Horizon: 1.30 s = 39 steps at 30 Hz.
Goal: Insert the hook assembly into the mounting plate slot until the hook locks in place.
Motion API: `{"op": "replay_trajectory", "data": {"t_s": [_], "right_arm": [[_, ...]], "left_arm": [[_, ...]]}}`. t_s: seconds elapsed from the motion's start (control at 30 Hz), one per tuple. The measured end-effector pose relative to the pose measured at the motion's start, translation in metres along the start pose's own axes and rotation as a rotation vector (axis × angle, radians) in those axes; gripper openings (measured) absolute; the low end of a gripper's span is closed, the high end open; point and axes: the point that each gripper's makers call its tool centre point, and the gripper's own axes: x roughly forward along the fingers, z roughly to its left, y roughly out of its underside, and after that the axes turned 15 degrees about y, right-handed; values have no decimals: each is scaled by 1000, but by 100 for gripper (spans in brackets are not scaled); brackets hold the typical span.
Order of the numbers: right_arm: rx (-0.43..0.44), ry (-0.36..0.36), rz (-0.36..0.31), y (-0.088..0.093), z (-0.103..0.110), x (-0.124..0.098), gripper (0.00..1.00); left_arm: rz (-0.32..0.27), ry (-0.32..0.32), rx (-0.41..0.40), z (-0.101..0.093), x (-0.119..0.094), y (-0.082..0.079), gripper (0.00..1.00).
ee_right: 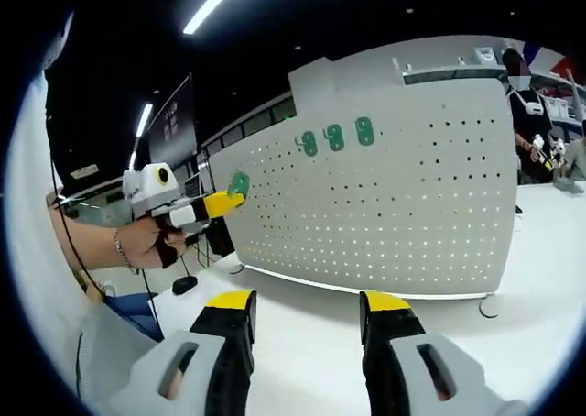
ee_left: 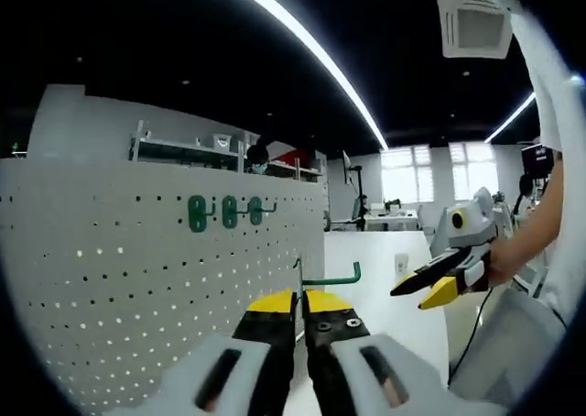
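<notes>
My left gripper (ee_left: pixel 299 299) is shut on a green hook assembly (ee_left: pixel 331 278), whose arm points right and curls up at its tip. It hangs just in front of the white pegboard mounting plate (ee_left: pixel 137 279); whether it touches the board is unclear. In the right gripper view the left gripper (ee_right: pixel 222 202), held in a hand, carries the hook's green plate (ee_right: pixel 239 183) at the pegboard's (ee_right: pixel 412 205) left end. My right gripper (ee_right: pixel 307 308) is open and holds nothing. It also shows at the right in the left gripper view (ee_left: pixel 419 290), away from the board.
Three green hooks (ee_left: pixel 227 211) are mounted in a row high on the pegboard, also seen as hooks (ee_right: pixel 335 137). The board stands on a white table (ee_right: pixel 302 333). A person (ee_right: pixel 529 114) stands behind the board at the far right. A black cable (ee_right: pixel 73 242) hangs at left.
</notes>
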Motion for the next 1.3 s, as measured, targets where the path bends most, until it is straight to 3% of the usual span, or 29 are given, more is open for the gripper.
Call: {"op": "replay_trajectory", "data": {"t_s": [0.27, 0.57, 0.73, 0.77, 1.3], "right_arm": [[7, -12, -6, 0, 5, 0, 44], [9, -26, -23, -6, 9, 2, 44], [112, -109, -243, -51, 26, -10, 47], [104, -112, -254, -53, 27, -11, 47], [103, -220, -258, -70, 70, 12, 40]], "left_arm": [[-46, 1, 5, -10, -10, -14, 2], [-57, -15, -16, -12, -13, -11, 2], [-52, -21, -18, -10, -13, -9, 2], [-55, -22, -23, -10, -13, -8, 2], [-66, -38, -38, -11, -10, -11, 2]]}}
